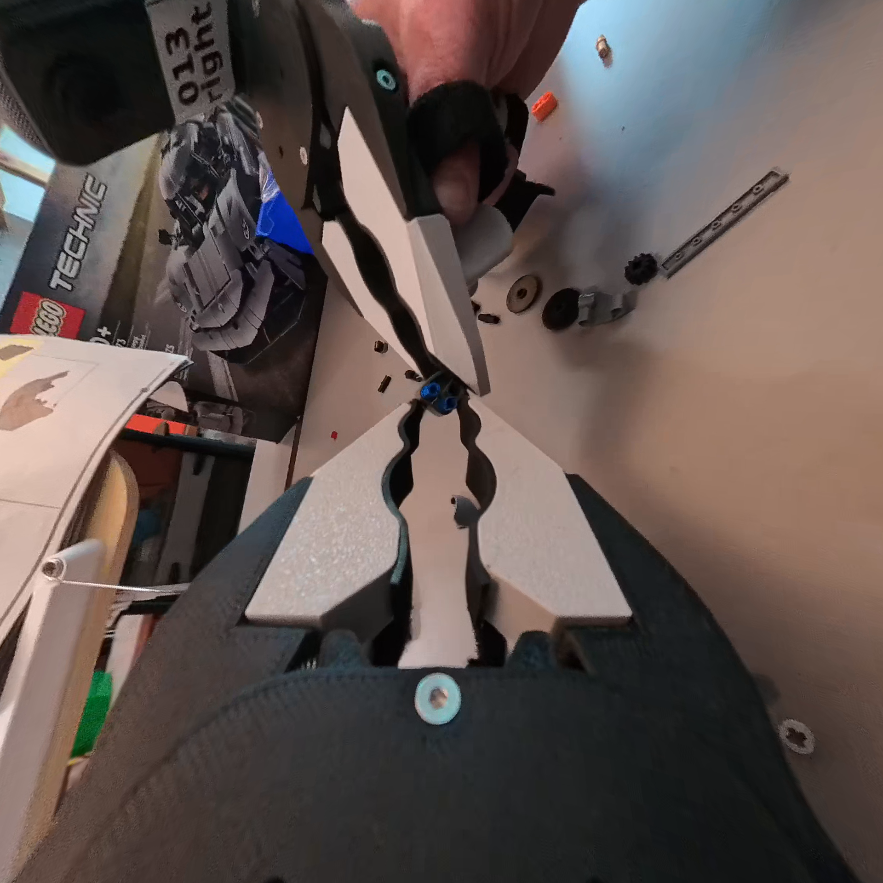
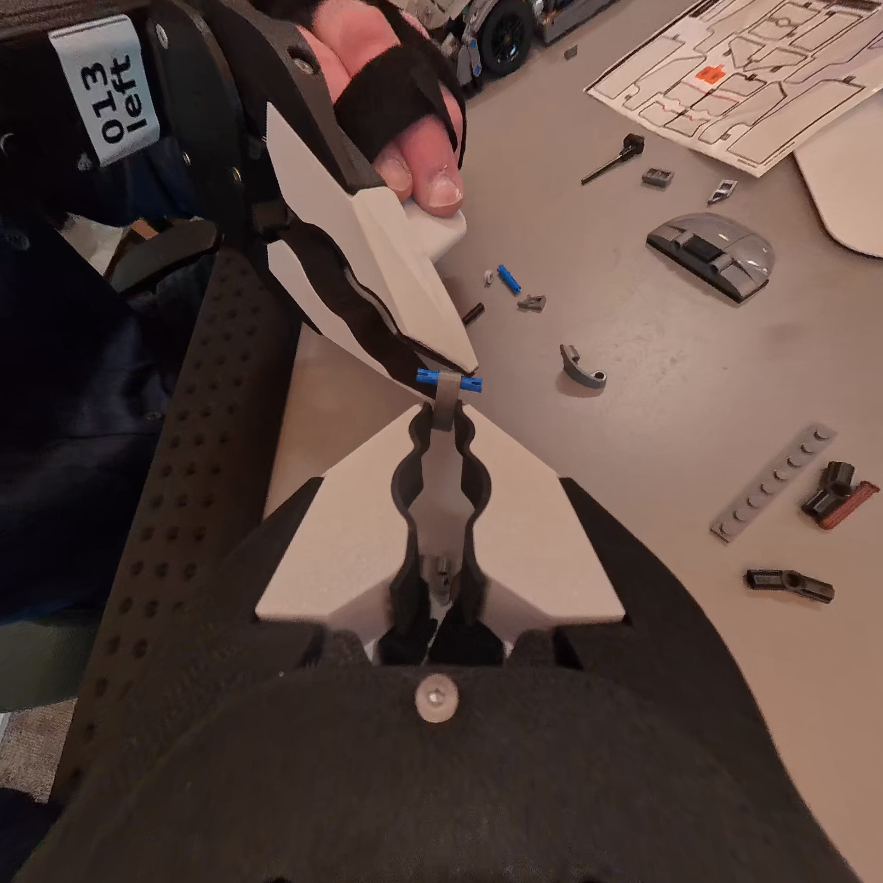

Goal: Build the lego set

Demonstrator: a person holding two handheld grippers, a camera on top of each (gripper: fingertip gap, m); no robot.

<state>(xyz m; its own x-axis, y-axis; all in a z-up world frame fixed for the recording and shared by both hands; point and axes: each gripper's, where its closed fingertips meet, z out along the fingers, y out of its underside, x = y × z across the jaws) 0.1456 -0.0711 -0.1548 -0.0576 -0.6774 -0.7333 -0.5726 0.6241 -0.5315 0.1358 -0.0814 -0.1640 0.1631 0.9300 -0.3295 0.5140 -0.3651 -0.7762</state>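
Both grippers (image 2: 443,412) (image 1: 439,403) pinch one small grey piece (image 2: 444,399) with blue pins above the table (image 2: 645,382). Only our left view catches the set's printed box (image 1: 157,267) behind it; ours on the right shows a sticker sheet (image 2: 745,81) instead. Each gripper wears a white label.

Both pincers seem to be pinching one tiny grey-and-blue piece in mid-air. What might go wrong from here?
1. The grey piece is held only at the very tips of the right gripper and left gripper; it may twist or pop out.
2. A push on the blue pin could go askew.
3. If dropped, it may get lost among loose parts on the table.
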